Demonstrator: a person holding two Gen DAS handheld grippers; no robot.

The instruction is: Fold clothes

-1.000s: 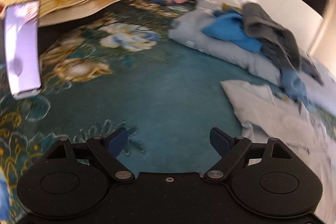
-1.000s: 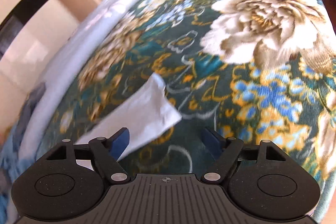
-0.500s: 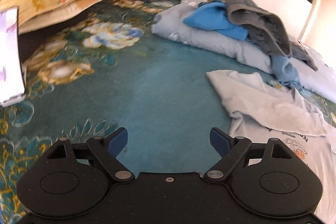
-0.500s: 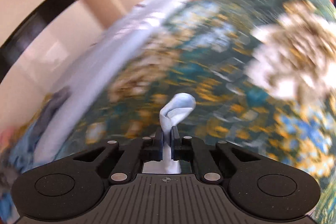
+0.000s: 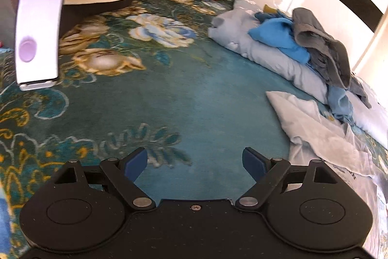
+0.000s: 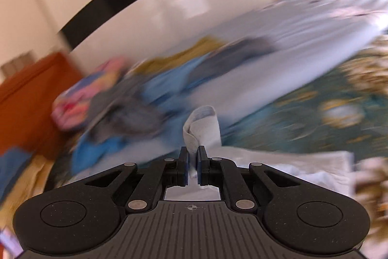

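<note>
Right gripper (image 6: 192,157) now clenched on white shirt (image 6: 202,124), lifted, left gripper (image 5: 195,162) fingers still spread.

left claw (image 5: 195,162) open, empty | white shirt (image 5: 322,137) right | bedspread (image 5: 189,98) below

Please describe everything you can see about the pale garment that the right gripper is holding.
The pale garment looks like soft, off-white cotton. The right gripper is shut on a bunched fold of it, which curls up above the pads. The rest trails down behind the jaws. In the left view it lies crumpled on the green floral blanket, with small print near one edge.
</note>
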